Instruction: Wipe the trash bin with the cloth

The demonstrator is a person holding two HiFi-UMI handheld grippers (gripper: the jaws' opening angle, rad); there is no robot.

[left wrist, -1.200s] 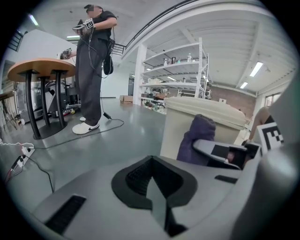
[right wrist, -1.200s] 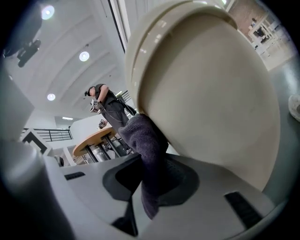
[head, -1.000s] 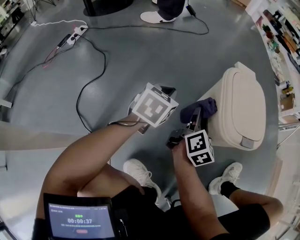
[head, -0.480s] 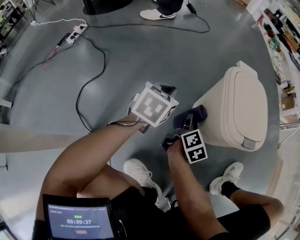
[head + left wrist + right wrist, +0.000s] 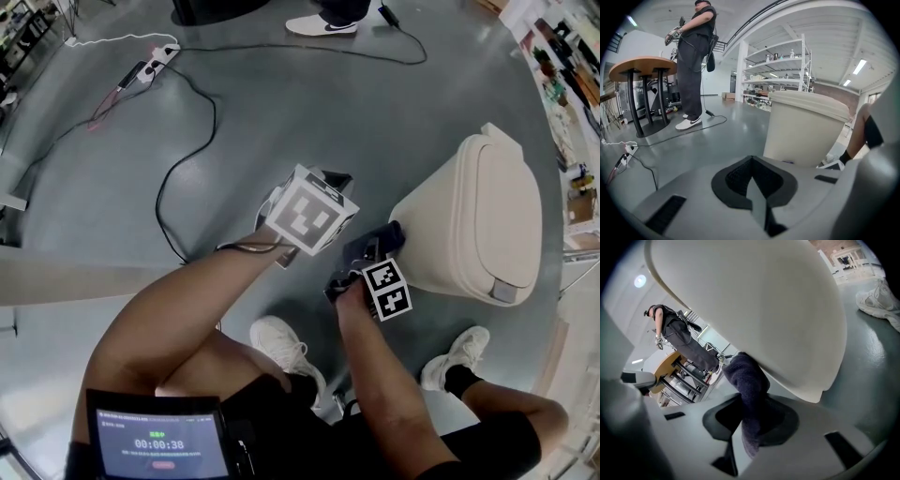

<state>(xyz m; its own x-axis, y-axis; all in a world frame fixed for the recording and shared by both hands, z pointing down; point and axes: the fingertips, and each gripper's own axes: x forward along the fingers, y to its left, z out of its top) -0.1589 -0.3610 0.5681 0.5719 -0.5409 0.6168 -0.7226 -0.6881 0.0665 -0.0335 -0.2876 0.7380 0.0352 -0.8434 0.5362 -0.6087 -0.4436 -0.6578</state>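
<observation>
- My left gripper (image 5: 751, 180) has its jaws closed together, with nothing between them.
- Just past the jaws I see the cream trash bin (image 5: 804, 126), lid down, standing on the grey floor (image 5: 693, 145).
- Further back at left, a person (image 5: 693, 56) stands beside a round table (image 5: 641, 70).
- A white power strip (image 5: 629, 149) with cables lies at the left.
- Shelving (image 5: 780, 65) stands behind the bin.

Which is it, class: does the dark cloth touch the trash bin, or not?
Touching. In the right gripper view the cloth presses against the trash bin wall, no gap between.
</observation>
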